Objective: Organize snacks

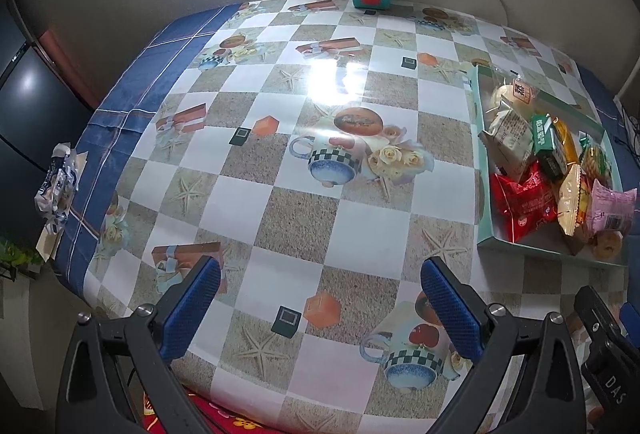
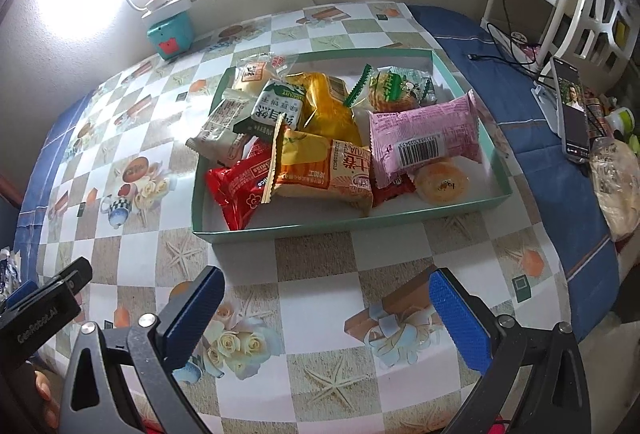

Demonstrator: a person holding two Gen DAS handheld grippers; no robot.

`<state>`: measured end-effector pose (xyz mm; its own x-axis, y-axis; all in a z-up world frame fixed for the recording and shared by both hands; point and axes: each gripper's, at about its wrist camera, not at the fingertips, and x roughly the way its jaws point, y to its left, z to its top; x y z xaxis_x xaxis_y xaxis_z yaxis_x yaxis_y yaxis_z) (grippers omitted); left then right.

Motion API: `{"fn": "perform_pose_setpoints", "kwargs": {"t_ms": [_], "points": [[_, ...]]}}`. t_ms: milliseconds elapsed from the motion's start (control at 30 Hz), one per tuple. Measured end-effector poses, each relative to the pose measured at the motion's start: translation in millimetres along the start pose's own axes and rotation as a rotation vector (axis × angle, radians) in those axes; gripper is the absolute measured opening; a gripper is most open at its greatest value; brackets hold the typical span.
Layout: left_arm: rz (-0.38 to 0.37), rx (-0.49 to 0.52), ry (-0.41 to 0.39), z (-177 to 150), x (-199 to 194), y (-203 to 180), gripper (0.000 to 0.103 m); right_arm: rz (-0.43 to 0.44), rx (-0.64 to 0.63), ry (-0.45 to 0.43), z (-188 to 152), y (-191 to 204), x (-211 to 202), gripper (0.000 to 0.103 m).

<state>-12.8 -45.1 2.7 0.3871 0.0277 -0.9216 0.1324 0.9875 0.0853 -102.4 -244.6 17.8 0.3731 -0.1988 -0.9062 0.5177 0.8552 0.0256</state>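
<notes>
The wrapped snacks lie piled in the green tray [image 2: 460, 212], far of the right gripper [image 2: 326, 318] – both it and the left gripper [image 1: 320, 308] are released and empty. The pink packet [image 2: 426, 132] on top looks light, soft and slippery – better to pinch its crimped end seam.

Half buried under the beige packet [image 2: 324, 170]: the red packet [image 2: 236, 190], its print mostly covered. Washed out by glare: a patch of counter [image 1: 336, 82] and the wall above the teal box [image 2: 170, 34]. Cut by the frame edge: a bagged flatbread [image 2: 616, 190]; phone [image 2: 572, 110] screen too small to read.
</notes>
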Motion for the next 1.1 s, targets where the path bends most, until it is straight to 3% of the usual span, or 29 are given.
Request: {"fn": "perform_pose_setpoints", "kwargs": {"t_ms": [1100], "points": [[-0.027, 0.027, 0.004, 2.6, 1.4, -1.6, 0.100, -0.010, -0.025, 0.006, 7.7, 1.3, 4.6, 0.103]]}}
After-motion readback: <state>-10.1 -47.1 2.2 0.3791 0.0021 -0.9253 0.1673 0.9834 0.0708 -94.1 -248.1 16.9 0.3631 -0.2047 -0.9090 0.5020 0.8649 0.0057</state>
